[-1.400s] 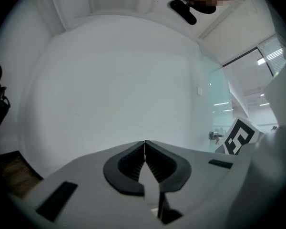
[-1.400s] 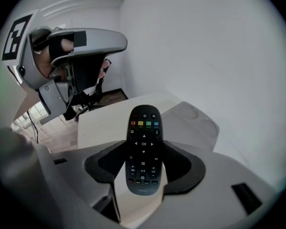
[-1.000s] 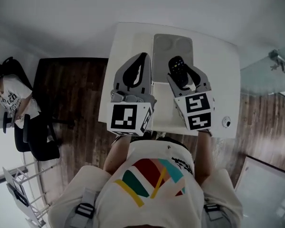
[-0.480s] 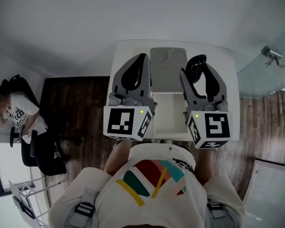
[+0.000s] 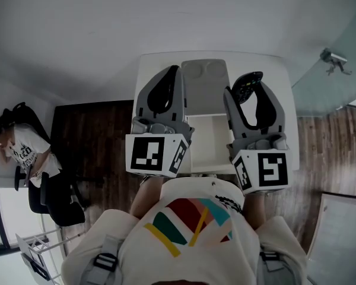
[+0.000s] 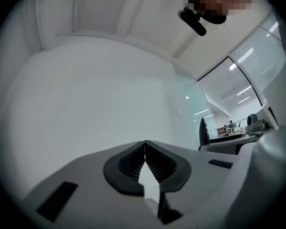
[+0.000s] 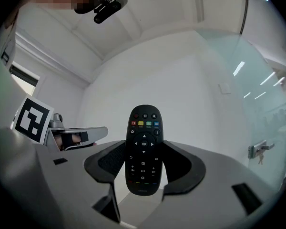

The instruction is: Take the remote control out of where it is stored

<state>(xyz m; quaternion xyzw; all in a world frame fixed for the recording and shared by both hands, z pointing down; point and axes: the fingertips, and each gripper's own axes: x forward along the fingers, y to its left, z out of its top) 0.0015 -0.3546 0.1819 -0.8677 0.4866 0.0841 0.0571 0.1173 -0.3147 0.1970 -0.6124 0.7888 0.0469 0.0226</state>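
Observation:
My right gripper (image 7: pixel 143 165) is shut on a black remote control (image 7: pixel 143 148), its lower half between the pads and its coloured buttons facing the camera. In the head view the remote control (image 5: pixel 247 84) sticks out past the right gripper (image 5: pixel 249 97), lifted over the right side of a white cabinet top (image 5: pixel 279 88). Below, an open white drawer (image 5: pixel 210 144) sits between the two grippers. My left gripper (image 5: pixel 169 88) hangs over the cabinet's left part. In the left gripper view its pads (image 6: pixel 159 168) meet at the tips with nothing between them.
A grey tray (image 5: pixel 205 88) lies at the back of the cabinet top. Dark wood floor (image 5: pixel 95 141) spreads to the left, with a black office chair (image 5: pixel 59 198) and a seated person (image 5: pixel 15 144) at the far left. A glass partition (image 5: pixel 338 70) stands on the right.
My right gripper has carried the remote control up and to the right, from over the tray to the cabinet's right side. The head view has shifted slightly; the left gripper has hardly moved.

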